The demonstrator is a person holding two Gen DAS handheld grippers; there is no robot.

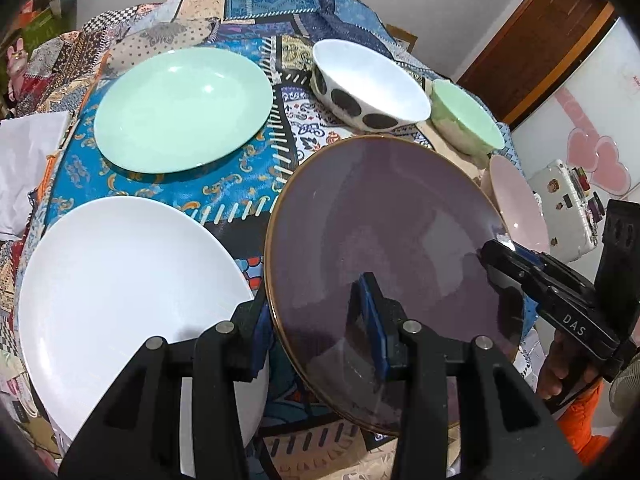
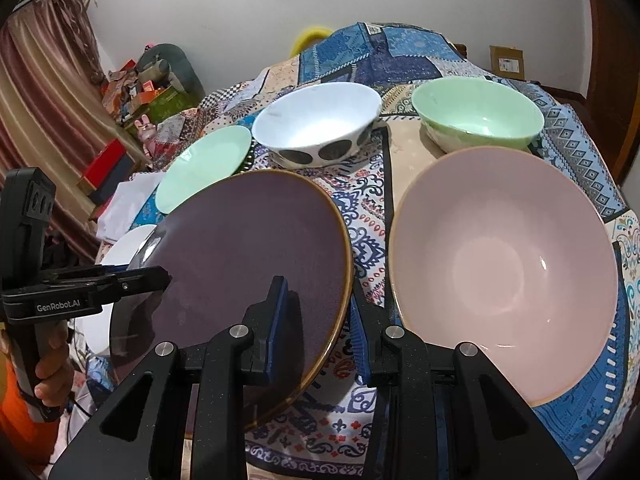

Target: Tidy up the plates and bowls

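Both grippers, left (image 1: 320, 344) and right (image 2: 316, 328), are nearly closed, each clamped on an edge of the purple plate (image 1: 384, 240). The plate hangs tilted between the white plate (image 1: 120, 288) and pink bowl (image 2: 504, 276), nearer than the green plate (image 1: 180, 108).

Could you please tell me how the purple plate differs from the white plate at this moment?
The purple plate is dark with a gold rim; the white plate is plain white. The purple plate is tilted and gripped at opposite edges by the left tool and right tool; the white plate lies flat on the cloth, ungripped. Both are round, empty and look similar in size.
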